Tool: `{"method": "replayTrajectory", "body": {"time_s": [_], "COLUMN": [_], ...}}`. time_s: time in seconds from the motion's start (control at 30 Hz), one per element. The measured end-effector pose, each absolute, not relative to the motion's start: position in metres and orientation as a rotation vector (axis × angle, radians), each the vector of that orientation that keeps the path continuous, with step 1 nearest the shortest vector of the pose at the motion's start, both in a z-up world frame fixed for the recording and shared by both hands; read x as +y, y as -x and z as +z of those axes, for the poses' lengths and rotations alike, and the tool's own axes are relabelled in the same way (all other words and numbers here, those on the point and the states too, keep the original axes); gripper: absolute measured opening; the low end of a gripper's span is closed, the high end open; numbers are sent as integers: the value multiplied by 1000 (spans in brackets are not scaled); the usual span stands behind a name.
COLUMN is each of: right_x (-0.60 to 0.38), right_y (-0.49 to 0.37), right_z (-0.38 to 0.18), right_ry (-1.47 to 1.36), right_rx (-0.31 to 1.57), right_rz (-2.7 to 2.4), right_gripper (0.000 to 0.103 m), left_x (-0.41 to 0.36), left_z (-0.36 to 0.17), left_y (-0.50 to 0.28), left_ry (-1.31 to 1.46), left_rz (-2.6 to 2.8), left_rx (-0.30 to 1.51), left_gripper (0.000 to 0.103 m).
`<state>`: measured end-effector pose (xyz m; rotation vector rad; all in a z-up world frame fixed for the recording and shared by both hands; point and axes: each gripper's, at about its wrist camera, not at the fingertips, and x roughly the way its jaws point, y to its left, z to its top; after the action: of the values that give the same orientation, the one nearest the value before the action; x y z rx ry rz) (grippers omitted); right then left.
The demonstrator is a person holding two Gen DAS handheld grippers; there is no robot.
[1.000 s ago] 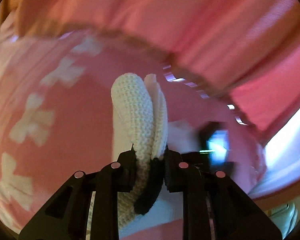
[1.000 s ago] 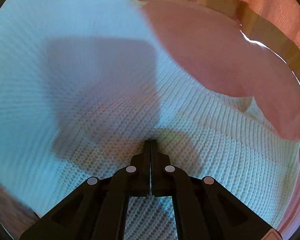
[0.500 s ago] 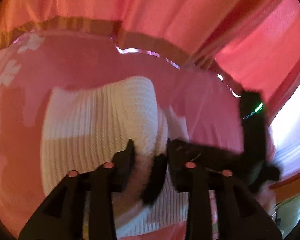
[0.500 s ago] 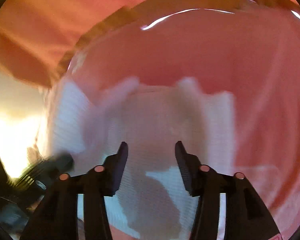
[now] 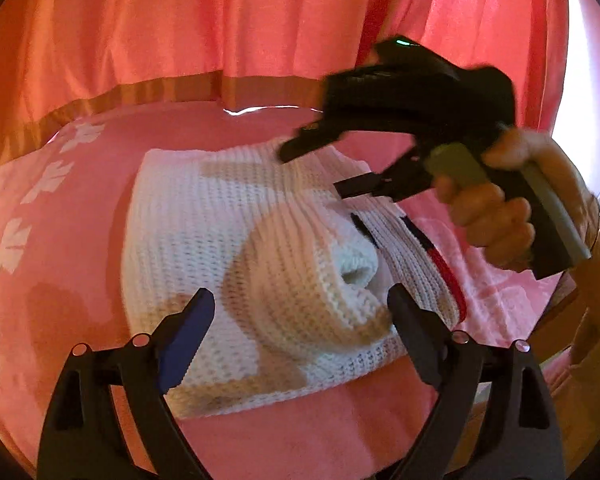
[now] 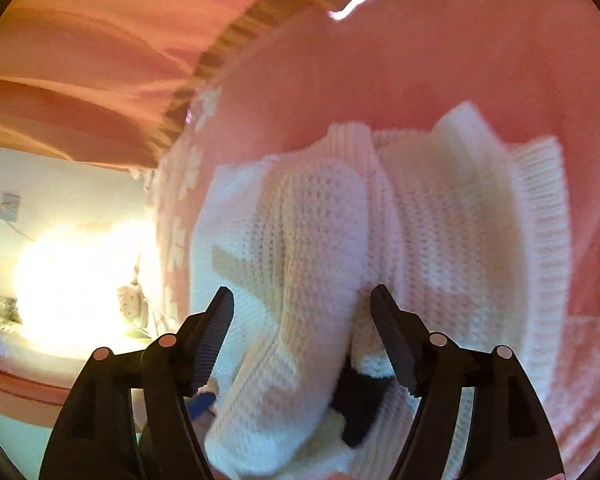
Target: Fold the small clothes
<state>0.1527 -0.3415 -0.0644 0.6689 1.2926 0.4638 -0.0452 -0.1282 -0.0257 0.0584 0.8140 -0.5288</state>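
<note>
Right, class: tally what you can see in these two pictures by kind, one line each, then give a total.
White knitted sweater: 1
Pink blanket with white flowers: 1
Pink curtain: 1
Handheld tools: 2, left tool and right tool, both open
Total: 5

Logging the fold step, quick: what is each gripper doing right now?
Left gripper: open, jaws just widened, released the white knitted sweater.
Right gripper: open, just widened, gripping nothing.
</note>
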Motion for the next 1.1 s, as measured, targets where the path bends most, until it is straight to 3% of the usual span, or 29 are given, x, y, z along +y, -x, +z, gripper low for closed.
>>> {"method": "replayTrajectory", "body": {"time_s": [0.03,0.07,0.1,0.13,0.17,0.37,0.5,0.73,0.77,0.83,0.87,0.9,0.93,1.1], "right_x": [-337,-334,-329,-326,-323,-335,-355,-388,-391,-398,-401,-405,-407,-408], "right_y": [-156,-157,-158,-159,-160,-141,-127,-147,-146,-140,-134,-126,-118,-57], "right_z": [-67,-67,-64,-61,-58,20,33,-68,-65,-48,-38,-26,-17,-11], "right_ry": [-659,-649,-616,-579,-547,-413,-319,-346,-364,-393,-389,-388,-394,-445], "right_rx": [1295,1294,1285,1272,1262,1049,1018,1279,1270,1239,1212,1177,1159,1174], "right_rz": [450,444,433,420,407,438,352,223,227,248,260,268,280,371], "right_gripper": [70,68,56,44,18,15,15,19,22,33,43,55,59,62], "left_x": [-134,-140,-146,-154,-159,-172,-188,-234,-232,-223,-212,-203,-192,-134], "left_z": [-31,-34,-37,-38,-39,-5,7,-55,-53,-42,-34,-28,-20,-6], "left_y": [43,44,44,40,40,41,46,47,52,63,69,75,78,94], "left_ry": [-70,-82,-98,-110,-120,-101,-63,-121,-120,-99,-78,-57,-42,-96], "left_rz": [-538,-549,-568,-581,-578,-601,-663,-621,-620,-639,-637,-642,-651,-598], "left_rx": [815,813,814,820,823,793,819,968,944,914,900,876,853,781], "left_gripper": [83,66,45,37,20,11,11,16,21,53,75,79,80,85]}}
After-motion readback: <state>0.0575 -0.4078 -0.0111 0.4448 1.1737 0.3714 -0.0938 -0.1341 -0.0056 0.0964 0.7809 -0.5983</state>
